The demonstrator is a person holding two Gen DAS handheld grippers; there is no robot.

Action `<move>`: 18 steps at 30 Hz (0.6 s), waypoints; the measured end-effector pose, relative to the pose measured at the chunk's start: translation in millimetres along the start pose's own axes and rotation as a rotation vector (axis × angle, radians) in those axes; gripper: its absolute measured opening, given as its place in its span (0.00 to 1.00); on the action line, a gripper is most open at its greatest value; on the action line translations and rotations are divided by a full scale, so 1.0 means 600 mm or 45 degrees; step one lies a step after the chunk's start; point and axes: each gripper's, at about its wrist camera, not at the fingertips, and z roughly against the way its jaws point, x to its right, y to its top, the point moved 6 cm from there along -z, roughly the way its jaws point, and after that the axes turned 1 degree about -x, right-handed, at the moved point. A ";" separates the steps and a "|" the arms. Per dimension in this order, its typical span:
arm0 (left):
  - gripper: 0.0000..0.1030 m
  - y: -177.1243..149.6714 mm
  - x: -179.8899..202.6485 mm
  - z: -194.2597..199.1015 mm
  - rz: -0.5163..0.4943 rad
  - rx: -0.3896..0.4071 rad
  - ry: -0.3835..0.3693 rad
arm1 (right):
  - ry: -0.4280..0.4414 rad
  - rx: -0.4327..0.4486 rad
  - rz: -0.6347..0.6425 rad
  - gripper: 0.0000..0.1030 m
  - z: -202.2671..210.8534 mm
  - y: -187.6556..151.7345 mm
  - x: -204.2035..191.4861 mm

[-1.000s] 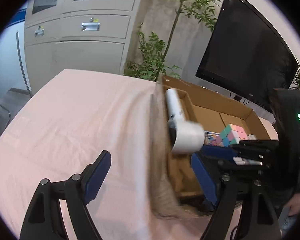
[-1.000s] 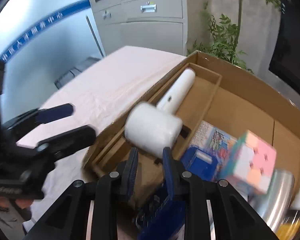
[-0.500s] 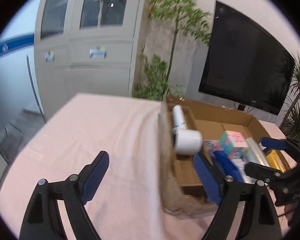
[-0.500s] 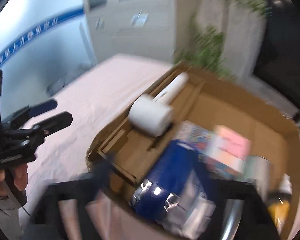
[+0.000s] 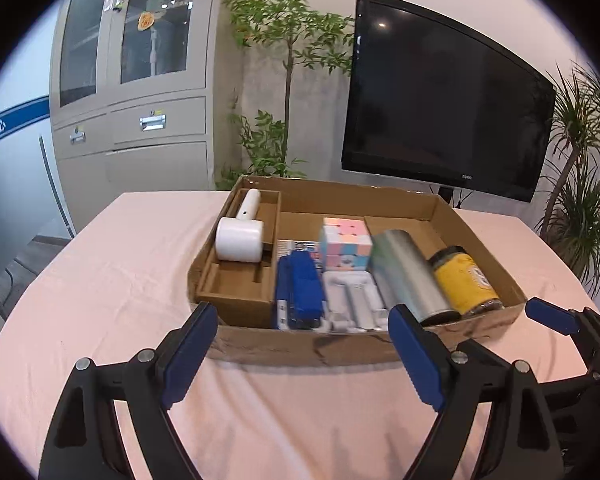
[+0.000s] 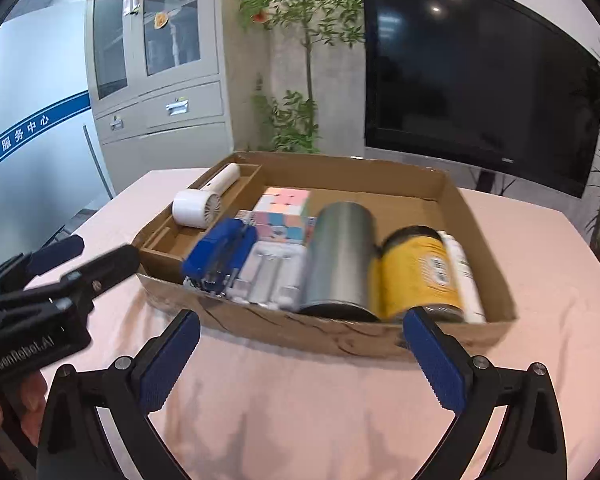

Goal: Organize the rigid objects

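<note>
Both grippers, left gripper (image 5: 302, 348) & right gripper (image 6: 302, 360), jaws wide apart, empty, hovering before cardboard box (image 6: 332, 332). Items all inside: fan (image 5: 238, 238), cube (image 5: 345, 242), tumbler (image 6: 340, 256), jar (image 6: 418, 272). We judge packing done; we'd keep clear, avoid bumping box.

"GenRobot.AI" marks the left tool's body (image 6: 28, 350); the wall stripe (image 6: 20, 136) reads "人才服务中心".

A shallow brown cardboard box (image 6: 452, 204) on the pink tablecloth (image 6: 540, 264) holds a white handheld fan (image 6: 198, 208), blue stapler (image 6: 220, 254), pastel puzzle cube (image 6: 284, 212), steel cylinder (image 6: 340, 260) and yellow-labelled jar (image 6: 418, 272). The right gripper (image 6: 300, 360) hangs wide open before it, holding nothing.
</note>
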 end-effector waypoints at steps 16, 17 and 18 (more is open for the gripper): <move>0.85 -0.016 0.043 0.028 -0.009 -0.016 0.101 | -0.014 0.050 -0.019 1.00 0.088 -0.021 0.048; 0.85 -0.018 0.044 0.027 -0.003 -0.022 0.097 | -0.020 0.052 -0.015 1.00 0.089 -0.021 0.049; 0.85 -0.020 0.046 0.026 0.003 -0.025 0.091 | -0.025 0.053 -0.015 1.00 0.091 -0.022 0.053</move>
